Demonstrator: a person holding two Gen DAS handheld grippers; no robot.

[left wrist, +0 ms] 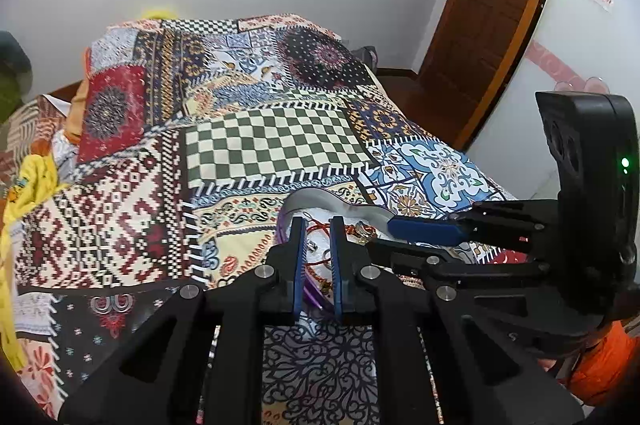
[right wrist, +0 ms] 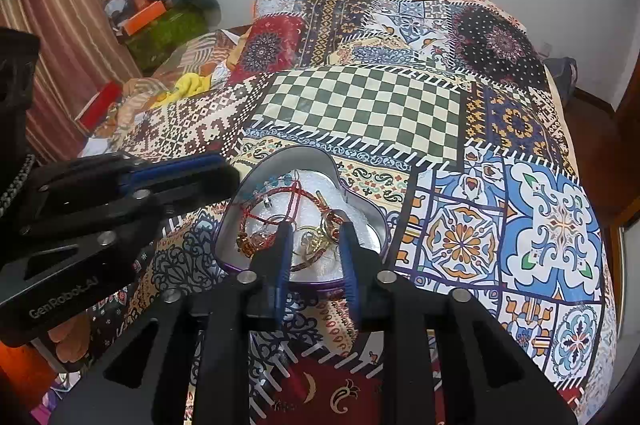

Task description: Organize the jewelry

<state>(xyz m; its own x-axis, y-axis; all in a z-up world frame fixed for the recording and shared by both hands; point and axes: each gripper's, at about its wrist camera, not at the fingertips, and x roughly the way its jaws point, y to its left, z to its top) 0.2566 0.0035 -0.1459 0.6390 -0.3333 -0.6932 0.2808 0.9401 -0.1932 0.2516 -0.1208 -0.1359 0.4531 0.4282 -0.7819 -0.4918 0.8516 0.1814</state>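
Left tongs (left wrist: 317, 225) part-open, empty, over tin (right wrist: 362, 211); right tongs (right wrist: 316, 231) likewise, holding nothing; tin sits on bed (right wrist: 360, 105); bracelets (right wrist: 280, 199), rings (right wrist: 324, 229) already inside, tangled; sorting looks unfinished.

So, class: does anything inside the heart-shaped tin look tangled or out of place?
Yes. In the heart-shaped tin the red cord bracelets and gold rings lie heaped and overlapping on white padding, not separated.
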